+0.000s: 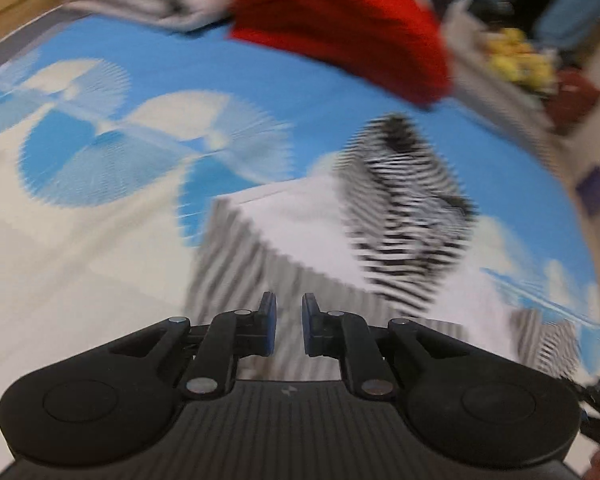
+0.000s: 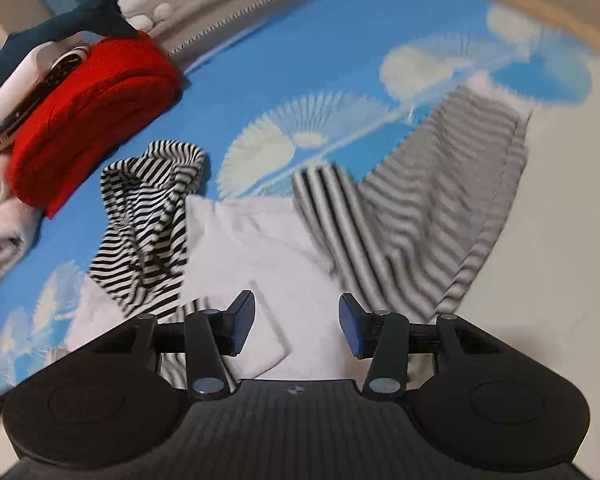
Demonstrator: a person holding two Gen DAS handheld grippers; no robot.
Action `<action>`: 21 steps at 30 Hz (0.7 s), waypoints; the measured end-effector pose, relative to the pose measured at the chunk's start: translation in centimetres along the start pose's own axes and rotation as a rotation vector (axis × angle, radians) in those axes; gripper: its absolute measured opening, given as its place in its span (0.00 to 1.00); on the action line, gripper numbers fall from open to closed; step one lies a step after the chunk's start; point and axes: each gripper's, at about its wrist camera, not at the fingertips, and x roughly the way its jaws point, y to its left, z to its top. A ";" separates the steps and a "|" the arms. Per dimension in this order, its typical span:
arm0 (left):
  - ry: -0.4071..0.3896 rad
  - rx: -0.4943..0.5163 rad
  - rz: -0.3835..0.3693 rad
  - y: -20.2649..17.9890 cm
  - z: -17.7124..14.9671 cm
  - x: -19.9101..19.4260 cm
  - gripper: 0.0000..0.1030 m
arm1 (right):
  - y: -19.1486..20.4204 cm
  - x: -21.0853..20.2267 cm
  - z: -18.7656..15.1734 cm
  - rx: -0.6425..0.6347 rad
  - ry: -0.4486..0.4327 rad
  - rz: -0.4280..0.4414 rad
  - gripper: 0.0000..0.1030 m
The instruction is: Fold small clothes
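Blurred left view; no writing readable.
Left gripper [image 1: 288, 326] slightly parted, empty; right gripper [image 2: 296, 326] released above white garment [image 2: 256, 240].

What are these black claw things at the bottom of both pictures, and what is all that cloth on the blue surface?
They are two hand-held grippers; a person carries one in each hand, each with a camera looking along its fingers. One picture comes from the left gripper, whose jaws stand slightly apart with nothing between them. The other comes from the right gripper, open wider and also empty. Below lies a blue patterned cover with a grey striped garment, a black-and-white striped garment and a white cloth. A folded red garment sits on a stack beside them.
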 end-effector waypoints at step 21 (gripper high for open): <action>0.116 0.103 -0.007 2.6 0.0 2.4 0.12 | 3.7 5.8 -0.2 0.027 -0.047 0.121 0.02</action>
